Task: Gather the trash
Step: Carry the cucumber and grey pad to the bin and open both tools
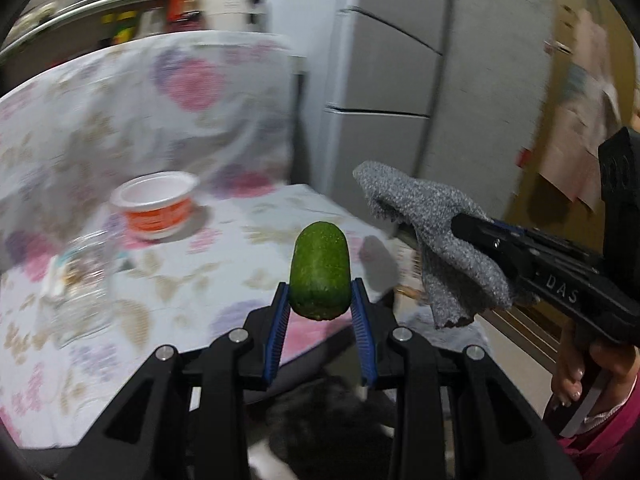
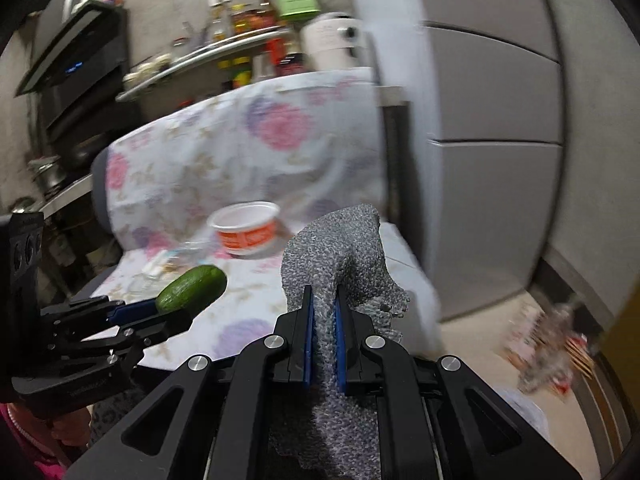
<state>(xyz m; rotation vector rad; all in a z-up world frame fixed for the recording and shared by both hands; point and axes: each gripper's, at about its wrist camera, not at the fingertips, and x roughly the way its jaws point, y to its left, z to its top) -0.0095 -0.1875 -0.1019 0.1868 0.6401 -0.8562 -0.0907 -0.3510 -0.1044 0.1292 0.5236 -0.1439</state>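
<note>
Already the left claw [image 1: 320, 300] clamps the green cucumber stub [image 1: 319, 270], long axis pointing forward past the desk [image 1: 240, 208] edge, while the right claw [image 2: 323, 312] pinches the grey cloth [image 2: 340, 248] alongside

Shot under dim, flat indoor light, source not visible. Heavy motion blur across backgrounds of both views: floral cloth [image 1: 120, 128], white-and-orange tub [image 1: 158, 206], shelf bottles [image 2: 248, 20] and fridge [image 2: 500, 120] all smeared. Held cucumber [image 1: 319, 272] and grey rag [image 2: 340, 256] stayed fairly sharp. Soft shadow under the tub. Strong fisheye bending, dark vignette in corners. Small glints on the gripper bolts [image 2: 275, 342].
</note>
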